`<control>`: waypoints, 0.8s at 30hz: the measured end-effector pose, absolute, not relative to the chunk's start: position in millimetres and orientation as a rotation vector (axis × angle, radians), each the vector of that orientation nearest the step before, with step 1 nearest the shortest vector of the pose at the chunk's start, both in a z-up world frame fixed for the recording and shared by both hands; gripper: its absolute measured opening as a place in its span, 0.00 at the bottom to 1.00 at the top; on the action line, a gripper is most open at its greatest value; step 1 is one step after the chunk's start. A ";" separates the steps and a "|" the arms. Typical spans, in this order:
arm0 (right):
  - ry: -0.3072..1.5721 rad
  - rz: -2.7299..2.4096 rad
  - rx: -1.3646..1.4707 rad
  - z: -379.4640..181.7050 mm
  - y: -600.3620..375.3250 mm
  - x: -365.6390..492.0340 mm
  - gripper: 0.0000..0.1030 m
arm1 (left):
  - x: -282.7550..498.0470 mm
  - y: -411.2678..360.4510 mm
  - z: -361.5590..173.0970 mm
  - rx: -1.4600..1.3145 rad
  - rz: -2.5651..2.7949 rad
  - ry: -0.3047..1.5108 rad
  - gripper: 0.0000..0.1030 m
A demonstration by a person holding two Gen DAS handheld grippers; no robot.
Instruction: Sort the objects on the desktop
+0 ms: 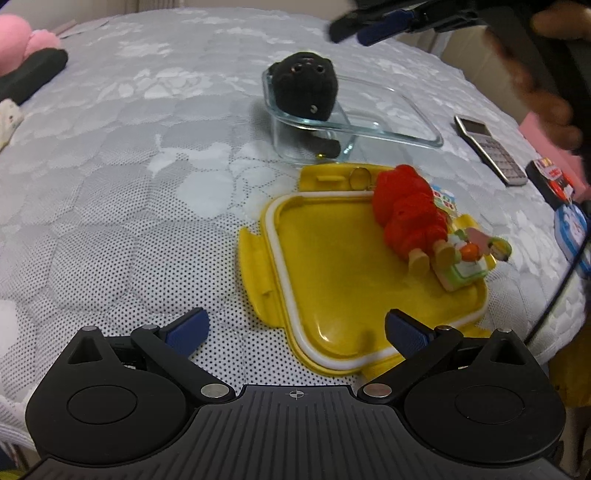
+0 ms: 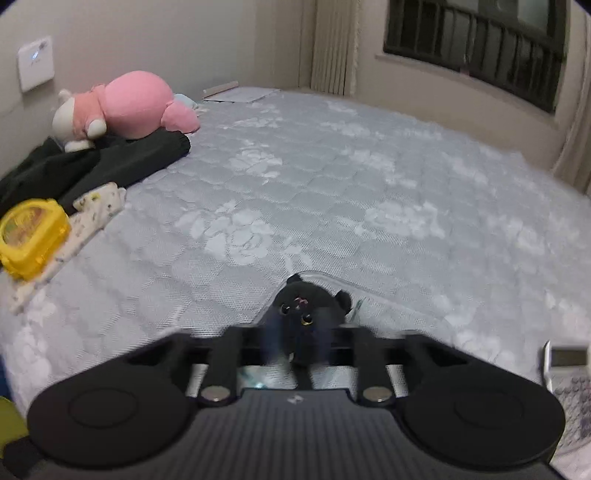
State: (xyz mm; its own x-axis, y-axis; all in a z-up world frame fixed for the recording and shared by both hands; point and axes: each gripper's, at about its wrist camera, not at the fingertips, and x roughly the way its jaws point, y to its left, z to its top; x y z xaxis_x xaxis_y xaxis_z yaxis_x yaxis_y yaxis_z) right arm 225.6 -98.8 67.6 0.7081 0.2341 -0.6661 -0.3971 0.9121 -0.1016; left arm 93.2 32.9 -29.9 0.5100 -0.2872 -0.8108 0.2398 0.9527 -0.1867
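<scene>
Left wrist: left gripper [image 1: 293, 330] spread wide, empty, over yellow lid [image 1: 332, 295]; red doll [image 1: 410, 214] lay on lid; black plush [image 1: 301, 86] sat in glass container [image 1: 388, 122]. Right wrist: right gripper [image 2: 297, 341] blurred, closure indeterminate; plush beyond its tips.

Bed [image 1: 129, 166], grey floral quilted cover. Directly on it: glass dish [image 1: 388, 122], yellow lid [image 1: 332, 277] just beside it, calculator [image 1: 491, 149], black garment [image 2: 122, 162], yellow box [image 2: 31, 236] on patterned cloth [image 2: 88, 218]

Quilted grey mattress [image 2: 332, 177] — beige walls [image 2: 147, 33], dark barred window [image 2: 476, 44].
</scene>
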 end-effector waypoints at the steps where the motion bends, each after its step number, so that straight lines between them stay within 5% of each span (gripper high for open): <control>1: 0.679 0.341 -0.300 60.2 -92.5 223.9 0.54 | 93.5 33.2 -30.1 -0.052 -0.316 0.986 1.00; 9: 0.599 0.265 -0.542 4.6 -52.9 239.3 0.51 | 95.5 36.0 -33.7 -0.061 -0.314 0.994 1.00; 10: 0.589 0.263 -0.538 1.7 -52.1 242.9 0.41 | 95.0 36.5 -33.7 -0.059 -0.314 0.995 1.00; 13: 0.618 0.261 -0.423 7.6 -60.7 252.6 0.34 | 94.3 39.5 -34.3 -0.063 -0.312 0.995 1.00; 19: 0.772 0.342 -0.167 45.0 -99.5 250.3 0.29 | 95.5 42.1 -33.7 -0.080 -0.309 0.992 1.00; 22: 0.847 0.402 -0.059 67.7 -115.8 249.2 0.05 | 95.8 39.3 -33.1 -0.076 -0.311 0.991 1.00; 24: 0.872 0.424 -0.014 77.9 -119.8 254.7 0.05 | 96.3 36.8 -32.7 -0.072 -0.314 0.991 1.00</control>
